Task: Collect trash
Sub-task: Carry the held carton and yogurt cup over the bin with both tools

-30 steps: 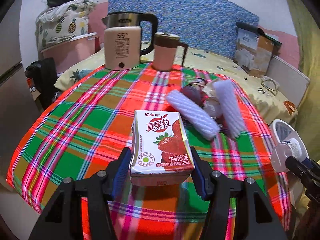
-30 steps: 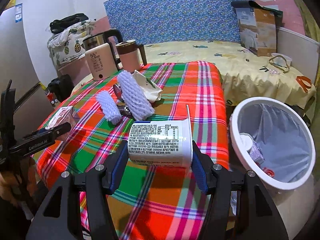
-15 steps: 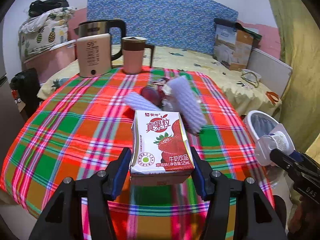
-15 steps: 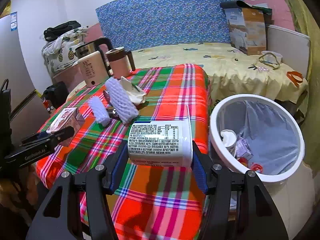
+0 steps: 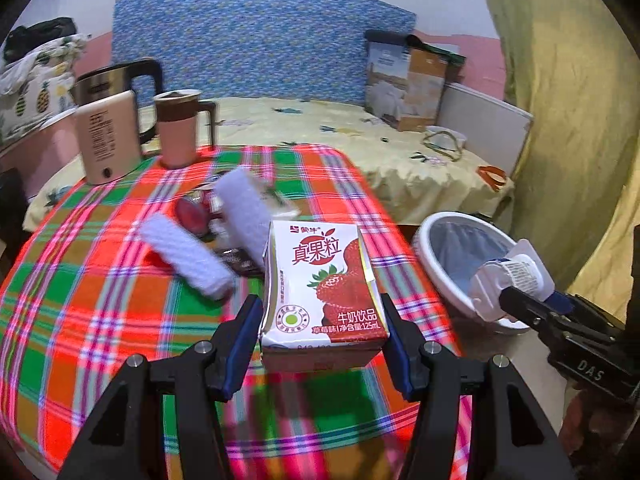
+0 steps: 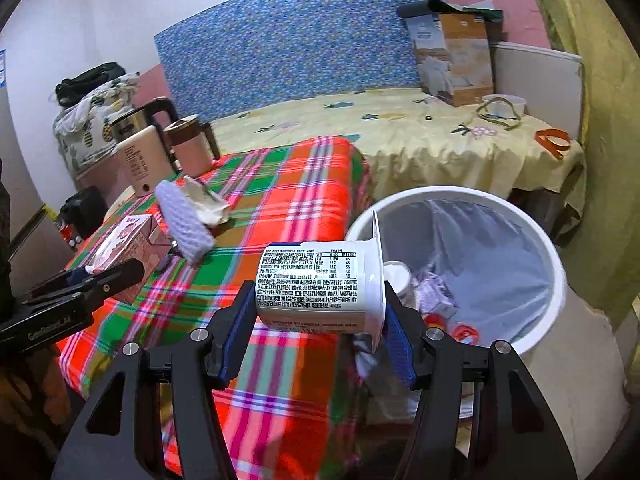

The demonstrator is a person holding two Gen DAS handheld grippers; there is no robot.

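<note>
1. Table with plaid cloth: lying beneath both grippers, bearing two white foam sleeves, crumpled wrappers, a kettle and a lidded mug at its far edge.

2. Waste bin: white, lined with a bag, standing just beside the table's right-hand edge; already holding a cup, a small carton and red scraps.

3. Left gripper: clenching a strawberry milk carton. The carton is sitting upright between the blue pads, both pressing on its sides, its printed front facing the camera, hanging above the cloth near the table's bin-side edge.

4. Right gripper: grasping a white yogurt cup. The cup is lying on its side between the pads, its flanged rim pointing toward the bin, hovering at the table's edge just beside the bin's rim, not yet over the opening.
</note>
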